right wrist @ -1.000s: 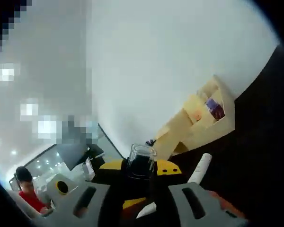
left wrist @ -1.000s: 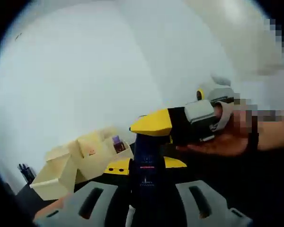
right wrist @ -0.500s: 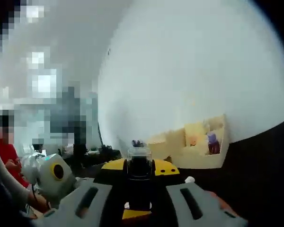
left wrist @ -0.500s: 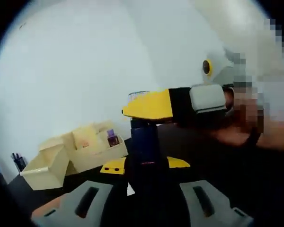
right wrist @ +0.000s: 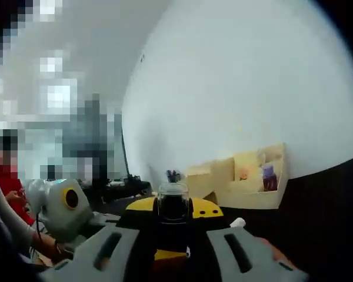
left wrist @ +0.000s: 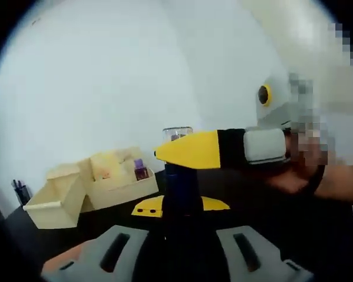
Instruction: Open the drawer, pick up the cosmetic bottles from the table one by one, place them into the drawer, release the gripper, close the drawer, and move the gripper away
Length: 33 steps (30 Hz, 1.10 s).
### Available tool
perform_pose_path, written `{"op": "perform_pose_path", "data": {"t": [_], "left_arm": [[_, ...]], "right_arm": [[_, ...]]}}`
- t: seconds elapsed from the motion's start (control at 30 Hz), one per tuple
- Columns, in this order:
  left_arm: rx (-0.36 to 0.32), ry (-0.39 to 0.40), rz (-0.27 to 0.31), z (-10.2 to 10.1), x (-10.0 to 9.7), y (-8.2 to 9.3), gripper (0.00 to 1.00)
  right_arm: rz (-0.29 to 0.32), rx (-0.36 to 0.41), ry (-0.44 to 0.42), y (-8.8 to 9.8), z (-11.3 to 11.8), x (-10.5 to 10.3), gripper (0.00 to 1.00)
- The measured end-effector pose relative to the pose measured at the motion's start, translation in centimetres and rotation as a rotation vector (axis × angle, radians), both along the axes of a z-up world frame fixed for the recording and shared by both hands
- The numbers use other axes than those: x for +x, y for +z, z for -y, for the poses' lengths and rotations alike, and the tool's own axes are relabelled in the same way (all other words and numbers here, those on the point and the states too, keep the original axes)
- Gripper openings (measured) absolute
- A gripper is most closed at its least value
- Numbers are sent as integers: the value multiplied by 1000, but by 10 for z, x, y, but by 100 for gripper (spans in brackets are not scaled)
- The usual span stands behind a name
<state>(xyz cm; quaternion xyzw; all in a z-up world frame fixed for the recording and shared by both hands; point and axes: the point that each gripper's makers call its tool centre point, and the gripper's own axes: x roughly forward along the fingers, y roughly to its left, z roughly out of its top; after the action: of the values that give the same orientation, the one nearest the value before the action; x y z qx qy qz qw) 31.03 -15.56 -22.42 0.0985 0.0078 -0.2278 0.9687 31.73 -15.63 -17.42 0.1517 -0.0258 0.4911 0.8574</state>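
One dark bottle (left wrist: 181,194) clamped by both grippers, left gripper (left wrist: 182,207) and right gripper (right wrist: 173,210); one cream organizer (left wrist: 88,185) at 9 o'clock.

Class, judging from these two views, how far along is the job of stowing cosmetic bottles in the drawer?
Done: the cream drawer stands pulled out of the cream desk organiser. In hand: a dark blue bottle with a clear cap sits gripped in the left claw, with the right claw apparently clamped near its top. Left: placing it in the drawer, releasing, closing.
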Motion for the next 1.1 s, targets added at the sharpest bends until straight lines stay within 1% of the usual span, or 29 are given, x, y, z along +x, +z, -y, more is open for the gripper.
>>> {"op": "perform_pose_path", "data": {"t": [0.13,0.2,0.3,0.37,0.43,0.53,0.6,0.63,0.67,0.73,0.8,0.9,0.97,1.03,1.1], "left_arm": [[1,1,-4,1,-2,-1,15],[-1,4,-3,-1,-1,0,15],[-33,14,-19,-13,6,5,15],[-40,31,-23,-23,9,9,15],[-43,54,-19,-36,11,17,15],[-48,82,-22,-57,15,29,15],[-56,93,-37,-69,21,36,15],[-61,101,-50,-79,27,41,15],[-65,113,-61,-88,33,46,15],[-84,139,-87,-104,39,53,15],[-111,168,-108,-122,47,63,15],[-137,203,-144,-144,57,70,15],[-133,228,-149,-156,62,74,15],[-115,263,-152,-168,67,75,15],[-98,292,-171,-178,71,74,15]], "right_arm": [[19,8,3,1,-1,-2,18],[46,39,6,9,1,-6,21],[71,83,4,20,6,-9,30],[78,110,-5,26,12,-7,31],[62,129,-17,27,17,-3,30],[12,143,-26,23,20,3,29],[-1,138,-26,21,20,6,29],[-5,135,-26,20,20,6,29],[-9,129,-28,19,19,7,30],[-3,89,-35,14,17,8,31],[14,52,-60,11,17,10,33],[32,-11,-82,3,13,10,35],[35,-35,-78,-1,9,7,41],[23,-56,-56,-5,2,5,52],[20,-87,-51,-10,1,5,56]]}}
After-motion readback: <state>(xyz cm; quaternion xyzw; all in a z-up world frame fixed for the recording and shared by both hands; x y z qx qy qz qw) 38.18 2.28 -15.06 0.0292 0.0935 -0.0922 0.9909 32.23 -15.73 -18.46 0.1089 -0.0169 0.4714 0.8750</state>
